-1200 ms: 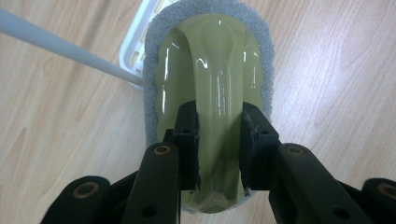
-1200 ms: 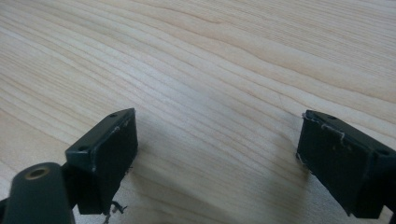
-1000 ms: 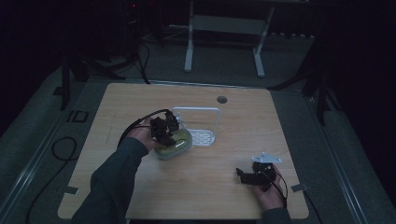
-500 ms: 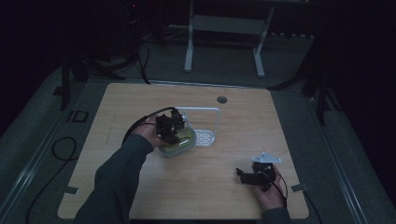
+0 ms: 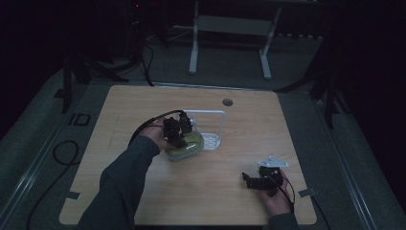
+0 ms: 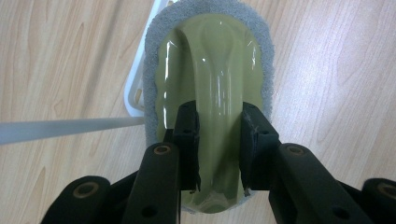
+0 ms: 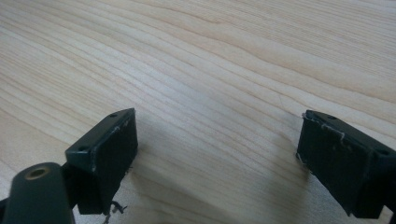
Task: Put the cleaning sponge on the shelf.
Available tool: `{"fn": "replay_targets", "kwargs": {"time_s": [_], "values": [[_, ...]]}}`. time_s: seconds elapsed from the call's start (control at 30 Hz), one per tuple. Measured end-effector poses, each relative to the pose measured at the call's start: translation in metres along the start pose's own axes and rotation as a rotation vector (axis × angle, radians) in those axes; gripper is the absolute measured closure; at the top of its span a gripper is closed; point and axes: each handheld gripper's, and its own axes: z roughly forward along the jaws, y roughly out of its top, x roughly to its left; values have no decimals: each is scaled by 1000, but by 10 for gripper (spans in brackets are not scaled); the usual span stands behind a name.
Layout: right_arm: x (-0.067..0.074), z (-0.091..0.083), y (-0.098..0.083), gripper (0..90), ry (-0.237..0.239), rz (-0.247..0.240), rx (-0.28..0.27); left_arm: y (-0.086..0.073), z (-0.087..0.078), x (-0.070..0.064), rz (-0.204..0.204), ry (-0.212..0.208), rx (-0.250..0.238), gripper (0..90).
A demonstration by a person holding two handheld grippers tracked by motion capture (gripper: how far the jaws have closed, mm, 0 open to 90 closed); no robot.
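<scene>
The left gripper clamps the green handle of a scrubber beside a white rack. The right gripper rests released, near right on the table.

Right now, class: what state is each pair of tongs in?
Left tongs: closed on the brush handle.
Right tongs: open, holding nothing, over the table.

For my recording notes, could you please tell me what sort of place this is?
Probably a dim lab or studio: one bare wooden table on grey carpet, metal stand legs behind it, cables on the floor.
</scene>
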Motion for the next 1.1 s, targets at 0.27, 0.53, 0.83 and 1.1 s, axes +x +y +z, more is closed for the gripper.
{"fn": "replay_targets", "kwargs": {"time_s": [0.27,0.53,0.83,1.1], "values": [[0,0,0,119,0,0,0,10,-1,-1,42,10,12,717],[0,0,0,119,0,0,0,16,1,0,68,15,14,717],[0,0,0,119,0,1,0,16,5,2,86,11,13,717],[0,0,0,119,0,0,0,20,8,0,116,19,10,717]]}}
